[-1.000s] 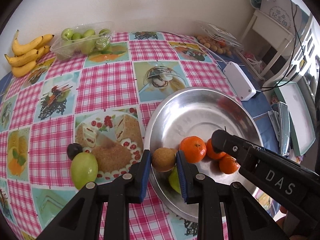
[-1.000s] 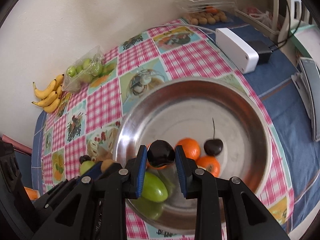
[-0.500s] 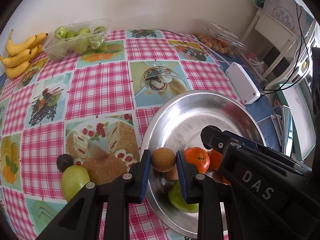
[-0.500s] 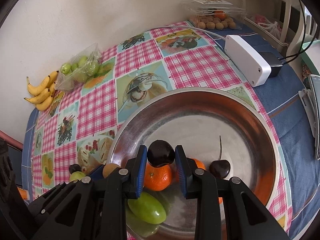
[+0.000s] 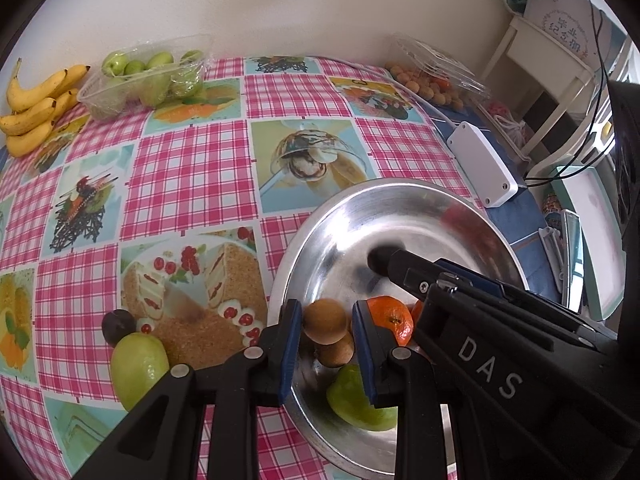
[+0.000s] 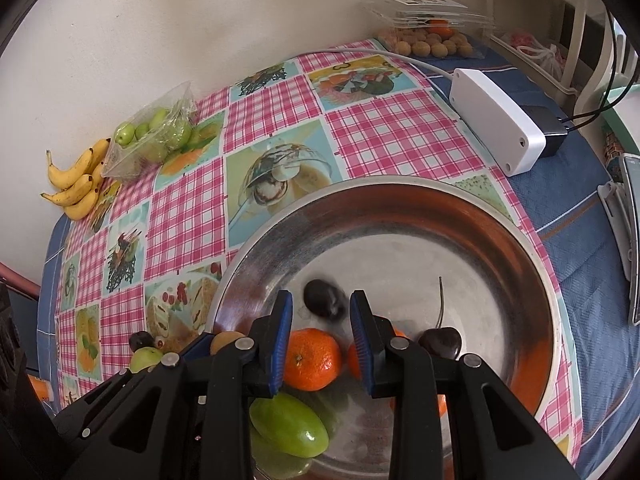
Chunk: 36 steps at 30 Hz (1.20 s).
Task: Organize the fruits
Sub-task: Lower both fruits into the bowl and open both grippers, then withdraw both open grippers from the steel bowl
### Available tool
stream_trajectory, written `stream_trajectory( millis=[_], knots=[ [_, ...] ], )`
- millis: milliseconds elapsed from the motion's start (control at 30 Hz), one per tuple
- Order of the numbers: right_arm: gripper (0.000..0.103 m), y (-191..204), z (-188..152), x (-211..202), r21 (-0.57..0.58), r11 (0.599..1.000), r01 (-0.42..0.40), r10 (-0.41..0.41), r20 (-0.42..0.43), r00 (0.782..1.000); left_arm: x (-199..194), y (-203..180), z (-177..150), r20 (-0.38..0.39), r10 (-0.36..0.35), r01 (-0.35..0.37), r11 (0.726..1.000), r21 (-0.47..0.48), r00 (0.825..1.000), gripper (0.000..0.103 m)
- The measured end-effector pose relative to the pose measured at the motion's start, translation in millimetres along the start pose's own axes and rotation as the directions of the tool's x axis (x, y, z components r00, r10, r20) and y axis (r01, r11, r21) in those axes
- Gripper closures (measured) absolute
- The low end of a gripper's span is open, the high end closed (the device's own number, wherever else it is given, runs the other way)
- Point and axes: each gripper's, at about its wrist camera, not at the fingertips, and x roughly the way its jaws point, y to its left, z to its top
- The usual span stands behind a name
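A steel bowl [image 5: 404,200] [image 6: 500,248] holds mandarins [image 6: 312,358], a green fruit [image 6: 288,424], a cherry [image 6: 440,340] and a small brown fruit [image 5: 335,350]. My left gripper [image 5: 326,322] is shut on another brown fruit [image 5: 324,320] above the bowl's near rim. My right gripper [image 6: 320,320] is open over the bowl; a dark plum [image 6: 324,298], blurred, is loose between and just beyond its fingertips. On the cloth left of the bowl lie a green fruit [image 5: 138,364] and a dark plum [image 5: 118,325].
Bananas [image 5: 36,110] and a tray of green fruit [image 5: 148,74] sit at the far left by the wall. A clear box of small brown fruit [image 5: 432,80] and a white power brick [image 5: 482,164] lie at the far right.
My right gripper opened and let go of the dark plum, which drops into the bowl. My left gripper moved slightly further over the bowl with the brown fruit still held.
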Motion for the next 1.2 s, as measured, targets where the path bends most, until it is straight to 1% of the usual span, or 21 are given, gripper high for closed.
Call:
stream_trajectory(
  millis=[67, 133, 167, 200, 333, 367, 467, 500, 567, 667, 767, 800, 833, 1000, 1033, 1067, 1100, 1200],
  knots=[
    [0.071, 0, 0, -1, -0.002, 1.0, 0.001, -0.001, 0.002, 1.0, -1, 1, 0, 0.0, -0.005, 0.005, 1.0, -0.006, 1.0, 0.071],
    [0.071, 1, 1, -4, -0.004, 1.0, 0.003, -0.003, 0.008, 1.0, -4, 1, 1, 0.002, -0.014, 0.014, 1.0, -0.012, 1.0, 0.061],
    [0.071, 1, 1, -6, -0.007, 1.0, 0.003, -0.003, 0.014, 1.0, -5, 1, 1, 0.005, -0.019, 0.019, 1.0, -0.016, 1.0, 0.058],
    [0.071, 2, 2, -8, -0.008, 1.0, 0.004, -0.003, 0.02, 1.0, -7, 1, 1, 0.008, -0.021, 0.021, 1.0, -0.019, 1.0, 0.057],
    [0.071, 1, 3, -16, -0.01, 1.0, 0.003, -0.002, 0.041, 0.999, -14, 4, 4, 0.019, -0.026, 0.027, 0.999, -0.045, 0.999, 0.057],
    [0.071, 0, 3, -16, -0.008, 1.0, 0.003, -0.002, 0.043, 0.999, -16, 7, 5, 0.017, -0.013, 0.014, 0.998, -0.058, 1.0, 0.056],
    [0.071, -3, 4, -18, 0.006, 1.0, 0.0, 0.0, 0.044, 0.999, -22, 16, 7, 0.029, 0.086, -0.083, 0.993, -0.078, 0.996, 0.056],
    [0.071, -5, 4, -18, 0.012, 1.0, -0.001, 0.001, 0.045, 0.999, -24, 20, 7, 0.034, 0.101, -0.097, 0.991, -0.09, 0.994, 0.056],
    [0.071, -7, 3, -18, 0.023, 1.0, -0.002, 0.002, 0.041, 0.999, -26, 34, 8, 0.033, 0.117, -0.111, 0.984, -0.14, 0.993, 0.056],
    [0.071, -8, 2, -16, 0.031, 1.0, -0.003, 0.002, 0.03, 1.0, -31, 52, 10, 0.038, 0.143, -0.133, 0.972, -0.195, 0.989, 0.056],
    [0.071, -8, 1, -15, 0.032, 0.999, -0.003, 0.002, 0.025, 1.0, -37, 68, 11, 0.048, 0.156, -0.14, 0.96, -0.244, 0.987, 0.056],
    [0.071, -8, 1, -15, 0.032, 0.999, -0.003, 0.002, 0.025, 1.0, -38, 73, 12, 0.05, 0.154, -0.136, 0.956, -0.259, 0.987, 0.052],
    [0.071, -8, 1, -16, 0.031, 1.0, -0.004, 0.003, 0.026, 1.0, -41, 80, 12, 0.05, 0.152, -0.132, 0.95, -0.284, 0.987, 0.047],
    [0.071, -6, 0, -13, 0.025, 1.0, -0.004, 0.003, 0.016, 1.0, -48, 111, 10, 0.042, 0.159, -0.132, 0.918, -0.374, 0.986, 0.045],
    [0.068, -6, 0, -13, 0.023, 1.0, -0.004, 0.004, 0.013, 1.0, -49, 116, 9, 0.036, 0.159, -0.133, 0.912, -0.388, 0.987, 0.045],
    [0.063, -5, 0, -12, 0.02, 1.0, -0.005, 0.005, 0.01, 1.0, -48, 122, 7, 0.029, 0.161, -0.136, 0.905, -0.403, 0.987, 0.045],
    [0.061, -5, 0, -12, 0.017, 1.0, -0.004, 0.004, 0.009, 1.0, -47, 126, 5, 0.022, 0.161, -0.138, 0.899, -0.416, 0.987, 0.045],
    [0.061, -4, -1, -11, 0.011, 1.0, -0.002, 0.002, 0.004, 1.0, -44, 136, -1, -0.002, 0.151, -0.136, 0.883, -0.45, 0.989, 0.043]
  ],
)
